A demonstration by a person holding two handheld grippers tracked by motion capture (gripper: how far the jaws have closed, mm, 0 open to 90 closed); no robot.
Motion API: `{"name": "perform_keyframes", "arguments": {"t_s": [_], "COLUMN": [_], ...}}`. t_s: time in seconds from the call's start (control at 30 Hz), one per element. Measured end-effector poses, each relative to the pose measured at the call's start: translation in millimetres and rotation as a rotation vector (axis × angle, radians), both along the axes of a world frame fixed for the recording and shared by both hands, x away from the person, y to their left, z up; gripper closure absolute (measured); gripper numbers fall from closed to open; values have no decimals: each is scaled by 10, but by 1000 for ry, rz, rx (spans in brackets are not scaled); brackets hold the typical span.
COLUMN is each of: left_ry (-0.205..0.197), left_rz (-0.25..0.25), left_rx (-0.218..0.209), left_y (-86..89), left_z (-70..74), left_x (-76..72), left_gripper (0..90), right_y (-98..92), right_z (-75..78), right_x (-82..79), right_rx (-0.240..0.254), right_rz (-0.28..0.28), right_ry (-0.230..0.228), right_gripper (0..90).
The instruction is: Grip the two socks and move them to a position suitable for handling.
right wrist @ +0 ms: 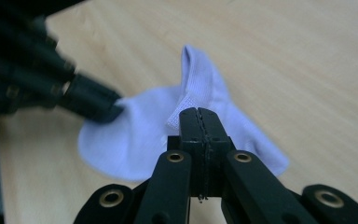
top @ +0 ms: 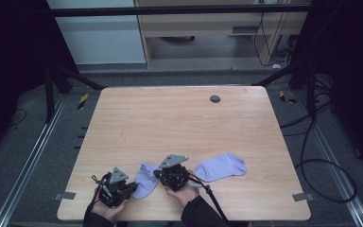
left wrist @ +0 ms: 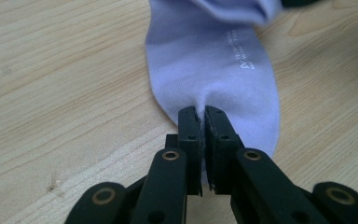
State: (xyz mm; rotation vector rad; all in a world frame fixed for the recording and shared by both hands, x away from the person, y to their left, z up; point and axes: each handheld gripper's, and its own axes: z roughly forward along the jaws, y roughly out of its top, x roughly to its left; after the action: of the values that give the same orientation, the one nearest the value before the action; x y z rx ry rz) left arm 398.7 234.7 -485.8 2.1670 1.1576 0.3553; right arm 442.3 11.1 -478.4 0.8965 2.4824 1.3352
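Observation:
A lavender sock [top: 145, 182] lies near the table's front edge between my two grippers. In the left gripper view its toe end [left wrist: 214, 70] is bunched where my left gripper [left wrist: 201, 115] is shut on the fabric. My right gripper [right wrist: 199, 114] is shut on the ribbed cuff of the same sock [right wrist: 135, 135], and the left gripper [right wrist: 105, 108] shows blurred at that view's left, at the sock's other end. From above, the left gripper [top: 133, 187] is at the sock's lower left and the right gripper [top: 157, 174] at its upper right. A second lavender sock [top: 220, 166] lies flat, apart to the right.
The wooden table [top: 170, 123] has a round dark grommet [top: 215, 99] at the far middle. Both hands rest close to the front edge. A cable [top: 215, 201] trails from the right gripper. Black frame posts and floor cables [top: 321, 165] stand around the table.

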Motion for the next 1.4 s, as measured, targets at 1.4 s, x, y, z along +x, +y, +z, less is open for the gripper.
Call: {"name": "perform_keyframes", "arguments": {"t_s": [1.4], "left_ry": [46], "left_rz": [99], "left_rx": [10], "left_y": [36], "left_z": [-7], "left_x": [86], "left_gripper": [858], "right_y": [-67], "right_z": [-203], "right_x": [665], "right_rx": [-137], "right_rz": [-197], "right_ry": [71], "right_gripper": [883]}}
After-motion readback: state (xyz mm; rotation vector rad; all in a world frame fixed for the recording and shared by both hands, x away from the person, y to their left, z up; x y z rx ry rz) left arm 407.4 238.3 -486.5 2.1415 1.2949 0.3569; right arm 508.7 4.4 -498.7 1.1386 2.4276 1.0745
